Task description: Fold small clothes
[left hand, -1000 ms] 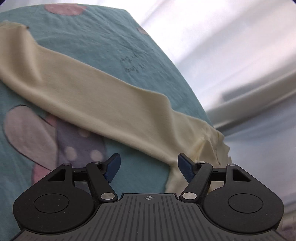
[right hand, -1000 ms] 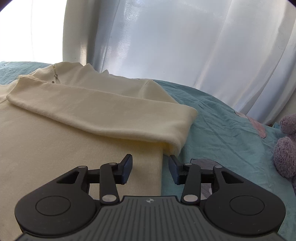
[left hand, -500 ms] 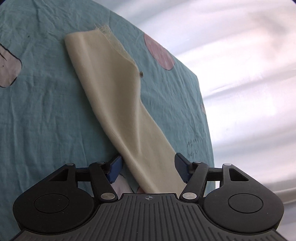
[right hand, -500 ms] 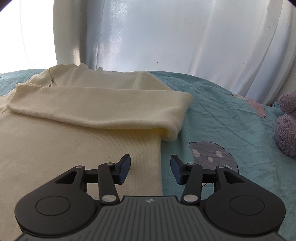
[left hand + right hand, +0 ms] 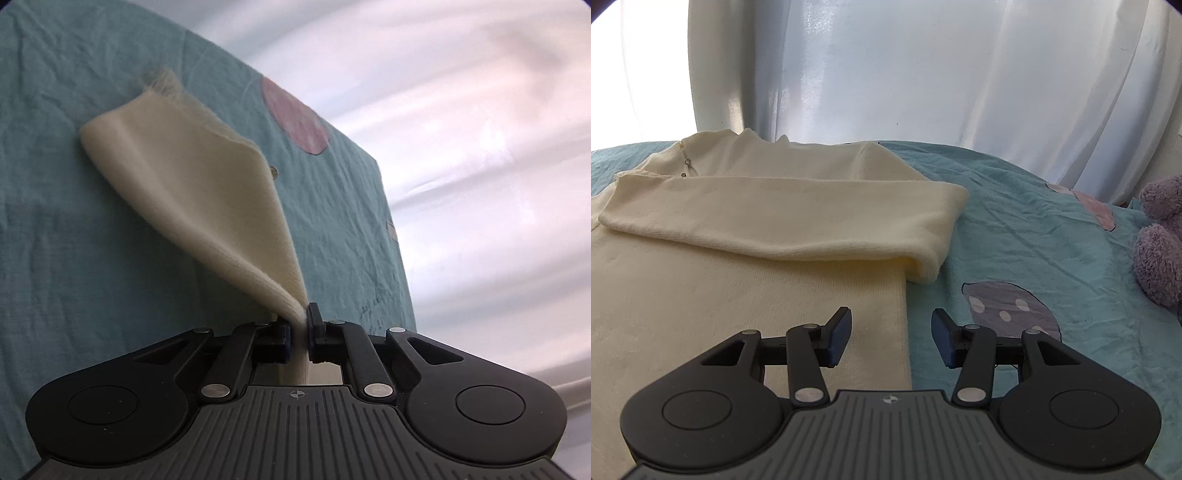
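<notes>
The task item is a cream-yellow, soft knitted long-sleeved top [image 5: 746, 295] lying flat on a teal bed sheet [image 5: 1034, 236] printed with pink and grey-purple spotted shapes. In the right wrist view the body of the top fills the lower left, its straight side edge running up between the two fingers of the right tool [image 5: 891, 338]. One sleeve [image 5: 798, 225] is folded across the chest, forming a thick rounded band whose doubled end overhangs the side edge and rests on the sheet. The neckline, with a small metal fastener, lies at the upper left near the white translucent curtain [image 5: 923, 92]. A purple plush toy [image 5: 1160, 243] sits on the sheet at the far right, well apart from the top. The right tool is held with its jaws apart above the side edge of the top, and no fabric is between the pads. In the left wrist view the other cream sleeve [image 5: 192, 192] rises off the sheet as a tapering, twisted strip with a fuzzy surface and a frayed-looking far end; its near end gathers into a narrow bunch. The left tool [image 5: 299, 330] has just closed its jaws and is clamped on this bunched sleeve, with cloth passing between the pads and hanging below them.
</notes>
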{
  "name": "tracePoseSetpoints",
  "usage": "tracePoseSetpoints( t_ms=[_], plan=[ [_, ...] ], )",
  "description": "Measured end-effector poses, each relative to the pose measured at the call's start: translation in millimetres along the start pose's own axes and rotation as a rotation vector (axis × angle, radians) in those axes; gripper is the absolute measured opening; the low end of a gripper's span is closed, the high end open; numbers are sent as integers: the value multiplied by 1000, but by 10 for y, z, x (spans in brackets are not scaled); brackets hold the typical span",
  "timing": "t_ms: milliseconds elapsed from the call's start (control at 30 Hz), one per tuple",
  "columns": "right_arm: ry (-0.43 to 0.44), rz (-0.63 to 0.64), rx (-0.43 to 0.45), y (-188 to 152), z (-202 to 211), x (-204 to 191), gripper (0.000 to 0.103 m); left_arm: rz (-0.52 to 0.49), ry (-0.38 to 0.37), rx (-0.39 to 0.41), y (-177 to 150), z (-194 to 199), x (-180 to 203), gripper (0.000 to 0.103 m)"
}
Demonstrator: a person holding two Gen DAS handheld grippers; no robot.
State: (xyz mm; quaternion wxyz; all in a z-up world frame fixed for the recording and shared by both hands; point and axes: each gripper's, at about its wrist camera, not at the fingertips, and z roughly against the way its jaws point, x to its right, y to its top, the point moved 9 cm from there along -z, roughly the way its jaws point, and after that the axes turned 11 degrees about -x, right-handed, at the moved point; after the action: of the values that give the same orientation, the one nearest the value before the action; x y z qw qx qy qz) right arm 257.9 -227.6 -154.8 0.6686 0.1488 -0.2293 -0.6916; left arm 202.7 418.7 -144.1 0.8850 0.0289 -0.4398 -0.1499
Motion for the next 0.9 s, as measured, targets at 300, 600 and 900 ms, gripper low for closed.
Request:
tracePoseSetpoints(
  t_ms=[300, 600, 900],
  plan=[
    [20, -41, 11, -26, 56, 44, 48, -712, -88, -152, -1357, -195, 1828, 9],
    [88, -51, 34, 2, 176, -29, 48, -1185, 1, -476, -3465, -696, 1842, 50],
    [153, 17, 55, 121, 175, -301, 51, -819, 1, -526, -2821, -794, 1377, 57]
  ],
)
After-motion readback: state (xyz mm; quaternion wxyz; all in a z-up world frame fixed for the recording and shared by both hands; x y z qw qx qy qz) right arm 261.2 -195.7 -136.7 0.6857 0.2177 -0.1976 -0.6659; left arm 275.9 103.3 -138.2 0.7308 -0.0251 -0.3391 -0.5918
